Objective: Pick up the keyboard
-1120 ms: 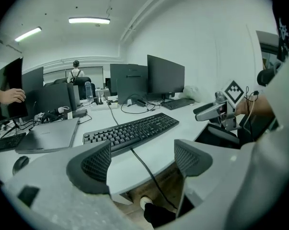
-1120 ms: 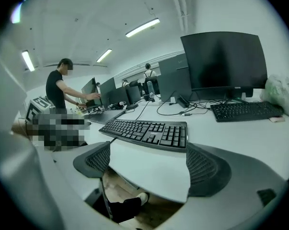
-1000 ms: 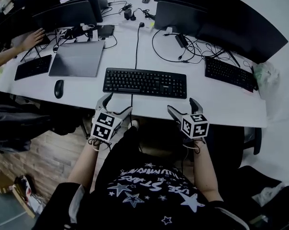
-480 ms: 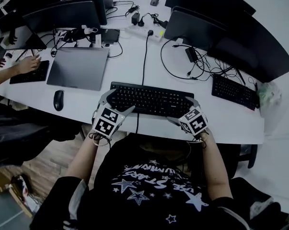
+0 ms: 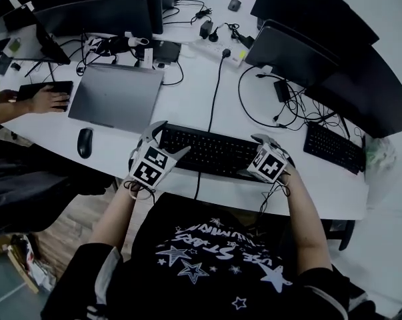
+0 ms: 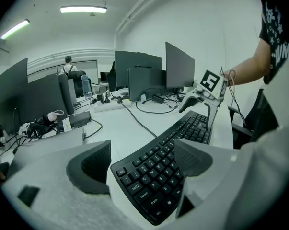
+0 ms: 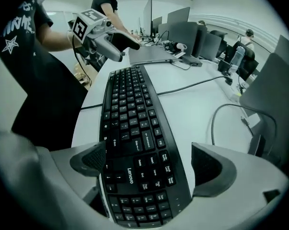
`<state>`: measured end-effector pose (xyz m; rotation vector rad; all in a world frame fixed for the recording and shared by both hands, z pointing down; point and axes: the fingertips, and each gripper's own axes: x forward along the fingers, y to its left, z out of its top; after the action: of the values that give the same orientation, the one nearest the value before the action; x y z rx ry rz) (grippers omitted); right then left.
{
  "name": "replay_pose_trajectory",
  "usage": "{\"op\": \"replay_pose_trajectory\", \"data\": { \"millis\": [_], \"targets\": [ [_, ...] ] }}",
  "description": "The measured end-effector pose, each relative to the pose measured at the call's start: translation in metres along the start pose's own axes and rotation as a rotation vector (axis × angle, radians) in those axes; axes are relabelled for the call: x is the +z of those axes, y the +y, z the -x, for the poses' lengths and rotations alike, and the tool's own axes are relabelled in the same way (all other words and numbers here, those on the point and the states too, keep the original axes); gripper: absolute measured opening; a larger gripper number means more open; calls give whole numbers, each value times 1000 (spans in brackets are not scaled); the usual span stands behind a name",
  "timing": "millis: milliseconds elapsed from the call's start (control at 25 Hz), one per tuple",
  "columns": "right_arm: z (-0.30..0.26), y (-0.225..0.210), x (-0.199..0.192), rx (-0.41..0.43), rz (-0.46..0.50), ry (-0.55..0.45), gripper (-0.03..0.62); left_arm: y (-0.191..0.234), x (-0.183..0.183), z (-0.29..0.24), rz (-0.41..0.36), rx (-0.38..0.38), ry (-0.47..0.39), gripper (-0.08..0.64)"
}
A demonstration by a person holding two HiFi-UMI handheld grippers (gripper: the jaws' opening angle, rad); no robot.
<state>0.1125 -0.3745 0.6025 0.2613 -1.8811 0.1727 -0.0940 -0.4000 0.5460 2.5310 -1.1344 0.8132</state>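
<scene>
- Both hand-held grippers have come forward from the near edge of the tabletop [image 5: 187, 105] to the keyboard [image 5: 211, 152]. The right one has also tipped over to point down at it.
- Left hand-held gripper [image 5: 169, 139]: jaws apart and straddling the keyboard's 9 o'clock end, pads clear of it, nothing grasped.
- Right hand-held gripper [image 5: 254, 156]: jaws opening, with the 3 o'clock end between them but not pinched.
- Progress, as I judge it: the approach is done. The keyboard lies flat on the tabletop at the person's 12 o'clock, so closing both pairs of jaws and lifting are left.
- Its cable [image 5: 215, 92] runs off toward 12 o'clock and may tug once the keyboard rises.
- Writing: "Lenovo" [image 7: 131, 176] is printed among the keys in the right gripper view. The shirt's starred print is upside down and I can't read it surely.
- Farther out are a mouse [image 5: 85, 142] at 9 o'clock, a closed laptop [image 5: 117, 97] at 10 and a second keyboard [image 5: 335, 149] at 2.
</scene>
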Motion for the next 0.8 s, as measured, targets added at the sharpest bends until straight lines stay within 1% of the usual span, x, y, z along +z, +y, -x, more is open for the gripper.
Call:
{"op": "replay_pose_trajectory", "data": {
  "millis": [120,280,440,560,640,760,800],
  "targets": [
    [-11,-3,2,53,51,41,526,4,0,-11,-15,-14,15,405],
    [-22,-3,3,116,109,66,526,5,3,-25,-25,-33,29,405],
    [-30,-2,-1,186,100,102,525,6,3,-36,-23,-43,29,405],
    [-36,0,-5,233,94,144,525,6,-1,-36,-9,-49,61,405],
    [-37,-1,-2,232,109,157,525,6,-4,-37,0,-49,67,405],
    [-39,-1,-6,223,105,190,525,3,-9,-44,10,-54,67,405],
    [-38,0,-5,218,111,187,525,2,-10,-47,8,-58,72,405]
  ]
}}
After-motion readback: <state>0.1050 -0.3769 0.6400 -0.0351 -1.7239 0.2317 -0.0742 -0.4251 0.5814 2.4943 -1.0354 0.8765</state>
